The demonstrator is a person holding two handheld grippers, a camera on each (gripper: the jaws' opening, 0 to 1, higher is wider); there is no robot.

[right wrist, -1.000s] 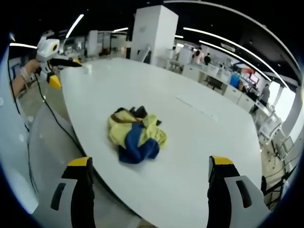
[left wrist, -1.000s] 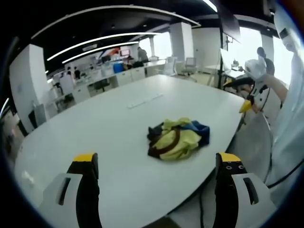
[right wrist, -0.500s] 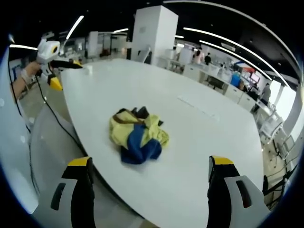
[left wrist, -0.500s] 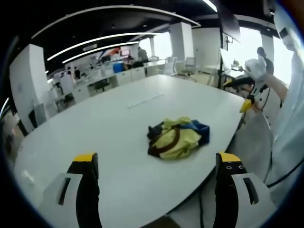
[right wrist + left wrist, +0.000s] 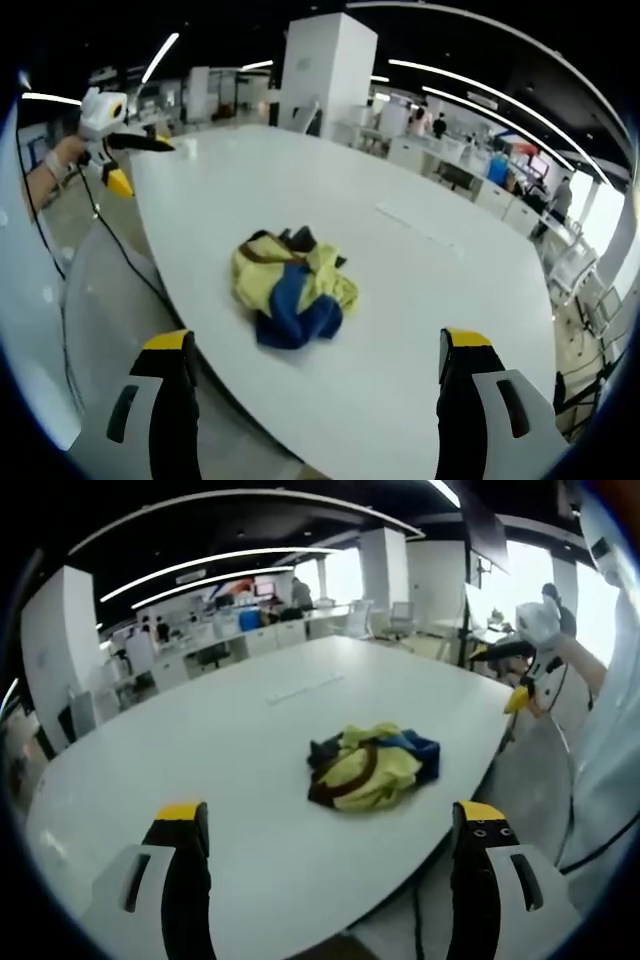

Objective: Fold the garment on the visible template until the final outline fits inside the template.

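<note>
A crumpled garment [image 5: 370, 765] in yellow, blue and dark brown lies bunched on the white table [image 5: 200, 770], close to its curved near edge. My left gripper [image 5: 330, 815] hovers open short of it, holding nothing between its yellow-tipped jaws. In the right gripper view the same garment [image 5: 290, 290] sits ahead of my right gripper [image 5: 313, 342], which is also open and holding nothing. Each gripper shows in the other's view, held in a hand off the table's edge: the right gripper [image 5: 520, 675] and the left gripper [image 5: 110, 135]. I see no template outline.
A thin pale strip [image 5: 305, 688] lies farther along the table beyond the garment. The table edge [image 5: 170, 300] curves close to the garment, with floor below. Desks, chairs and people [image 5: 300, 595] fill the office behind, along with a white pillar [image 5: 325, 70].
Both views have drifted slightly with the hands. The garment lies where it was and both grippers stay open.
</note>
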